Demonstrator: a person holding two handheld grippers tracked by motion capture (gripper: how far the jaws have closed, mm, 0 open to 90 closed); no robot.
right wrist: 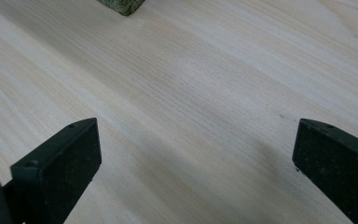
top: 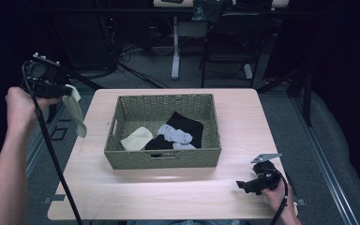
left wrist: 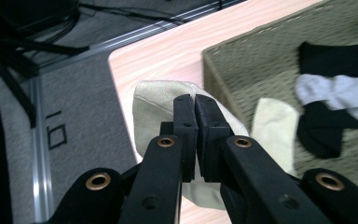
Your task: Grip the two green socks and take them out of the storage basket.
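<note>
A: Cream sock (top: 76,114) hangs at the left of the high view, off the left edge of the surface (top: 136,192) and over the floor, pinched near its top by the left hand-held gripper (top: 68,90).

B: How firm is that pinch?

A: In the left gripper view the two jaws sit together with only the fabric (left wrist: 158,105) between them, so it is clamped on the sock. Most of the sock dangles free below.

B: Then what could go wrong?

A: I judge the hold is on a thin edge of cloth. A quick swing could let it slide out, and it would land on the floor rather than the surface. The loose end could also catch on the basket (top: 161,159) rim if carried low across it.

B: What is in the basket?

A: A second cream sock (top: 137,138) at its lower left, a black one (top: 187,127) toward the middle and right, and a pale grey one (top: 176,135) lying across the black.

B: And the other one?

A: The right hand-held gripper (top: 242,185) rests at the lower right of the surface, jaws spread wide apart, holding nothing.
</note>
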